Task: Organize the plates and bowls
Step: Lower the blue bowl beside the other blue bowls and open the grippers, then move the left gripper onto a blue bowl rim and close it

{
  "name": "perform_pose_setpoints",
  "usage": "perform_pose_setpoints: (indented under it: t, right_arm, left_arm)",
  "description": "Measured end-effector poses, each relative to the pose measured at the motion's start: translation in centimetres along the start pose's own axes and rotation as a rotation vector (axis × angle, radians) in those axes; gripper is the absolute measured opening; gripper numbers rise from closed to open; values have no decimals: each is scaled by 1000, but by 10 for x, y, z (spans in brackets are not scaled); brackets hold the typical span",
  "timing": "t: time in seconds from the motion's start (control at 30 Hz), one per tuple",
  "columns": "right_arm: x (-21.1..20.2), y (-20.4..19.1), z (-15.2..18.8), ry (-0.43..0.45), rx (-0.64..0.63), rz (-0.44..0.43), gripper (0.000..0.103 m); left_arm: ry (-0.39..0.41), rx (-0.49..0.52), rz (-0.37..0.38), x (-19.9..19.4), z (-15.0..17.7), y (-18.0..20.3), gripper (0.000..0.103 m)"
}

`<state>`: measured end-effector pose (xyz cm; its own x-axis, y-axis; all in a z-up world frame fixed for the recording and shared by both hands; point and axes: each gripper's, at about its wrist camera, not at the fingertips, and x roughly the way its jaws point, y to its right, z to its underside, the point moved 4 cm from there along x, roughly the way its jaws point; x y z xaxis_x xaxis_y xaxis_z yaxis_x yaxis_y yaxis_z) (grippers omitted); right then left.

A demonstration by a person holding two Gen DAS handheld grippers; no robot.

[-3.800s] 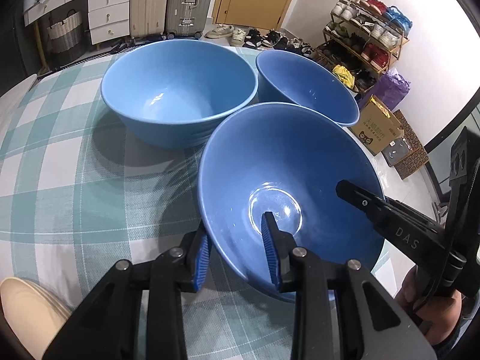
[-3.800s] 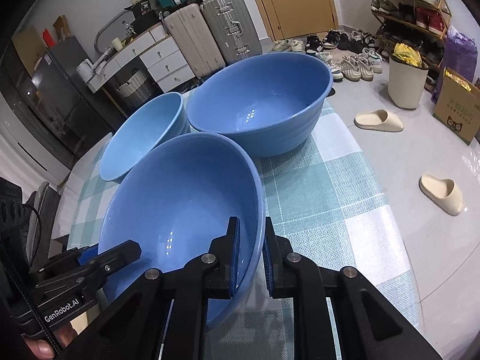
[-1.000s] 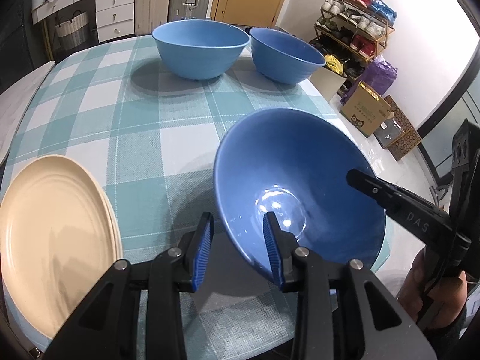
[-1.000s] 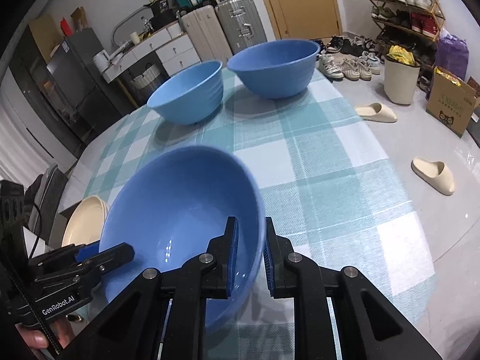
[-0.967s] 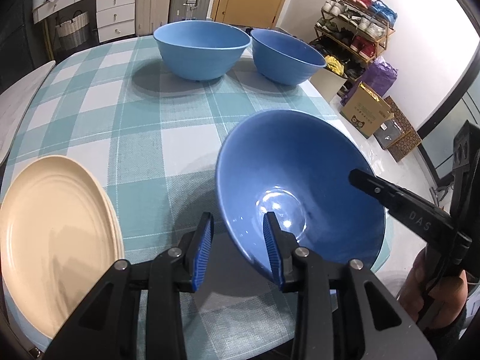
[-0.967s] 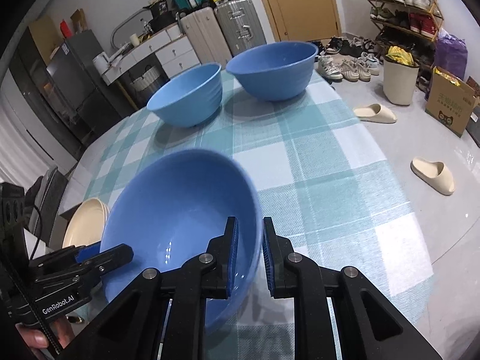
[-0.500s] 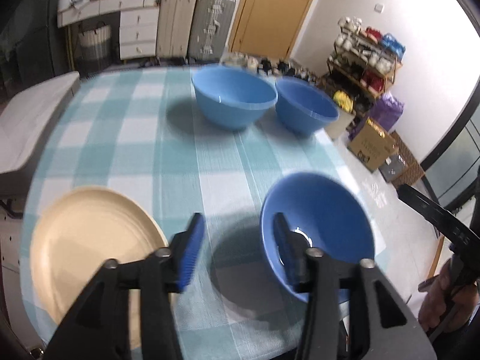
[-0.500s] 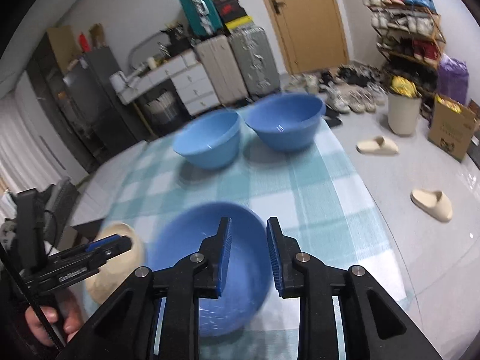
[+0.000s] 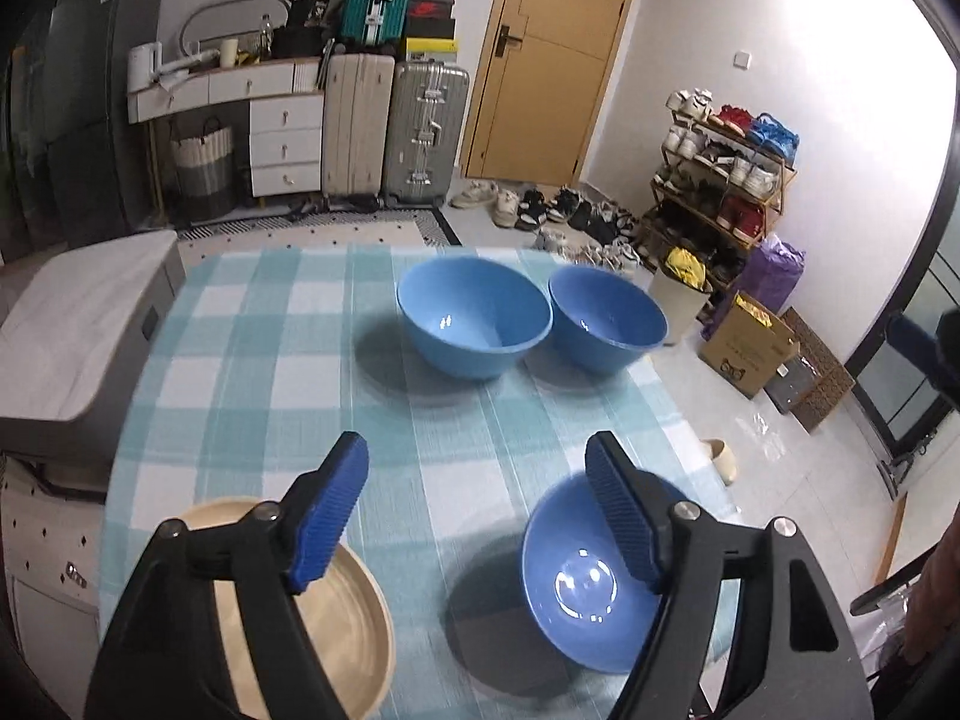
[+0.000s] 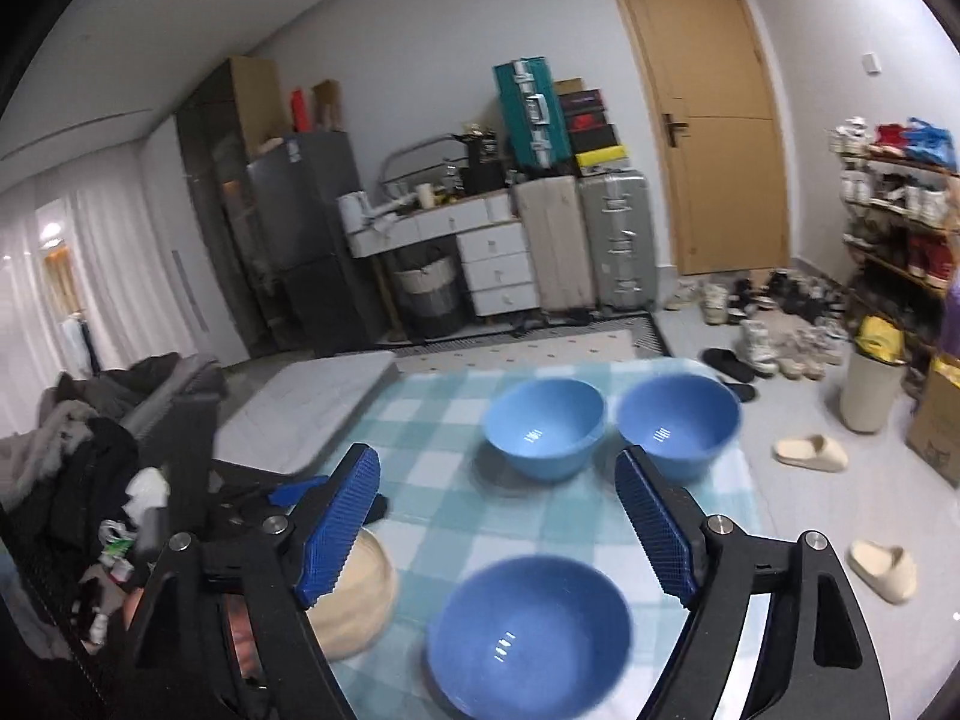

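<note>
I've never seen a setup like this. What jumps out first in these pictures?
Three blue bowls on a teal checked tablecloth: the near blue bowl sits alone by the front edge, and two far blue bowls stand side by side at the back. A cream plate lies front left. Both the left gripper and the right gripper hang open above the table, holding nothing.

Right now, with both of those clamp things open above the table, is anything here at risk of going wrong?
Possibly. The near blue bowl sits close to the table's front edge, so a nudge from the open left gripper or right gripper might tip it off. The cream plate also lies near that edge, partly under the left gripper. The two far bowls stand very close together, leaving little room for a finger between them.
</note>
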<state>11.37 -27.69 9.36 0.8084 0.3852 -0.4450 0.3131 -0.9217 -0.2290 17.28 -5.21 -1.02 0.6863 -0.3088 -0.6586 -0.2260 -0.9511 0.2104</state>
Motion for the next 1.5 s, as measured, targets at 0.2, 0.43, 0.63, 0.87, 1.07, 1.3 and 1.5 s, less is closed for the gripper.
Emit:
perform_pose_setpoints:
  t: [0.2, 0.43, 0.63, 0.87, 1.07, 1.3, 1.5]
  right_arm:
    - [18, -20, -42, 22, -10, -67, 88]
    - [60, -26, -85, 25, 73, -151, 88]
    - [118, 13, -108, -14, 195, -106, 88]
    - [197, 61, -106, -114, 205, 28, 89]
    - [266, 101, -72, -320, 311, 53, 88]
    - [307, 112, -37, -469, 293, 51, 88]
    - [335, 115, -7, -585, 293, 46, 88]
  left_arm:
    - [20, 7, -55, 6, -28, -8, 91]
    - [55, 25, -64, 37, -63, -18, 94]
    - [24, 1, -99, 72, -88, -34, 94]
    - [-56, 70, -226, 132, -107, -40, 94]
    - [-156, 99, -238, 182, -116, -42, 94]
    - [-246, 143, -247, 225, -107, -47, 94]
    - [-279, 118, -203, 248, -104, -57, 94]
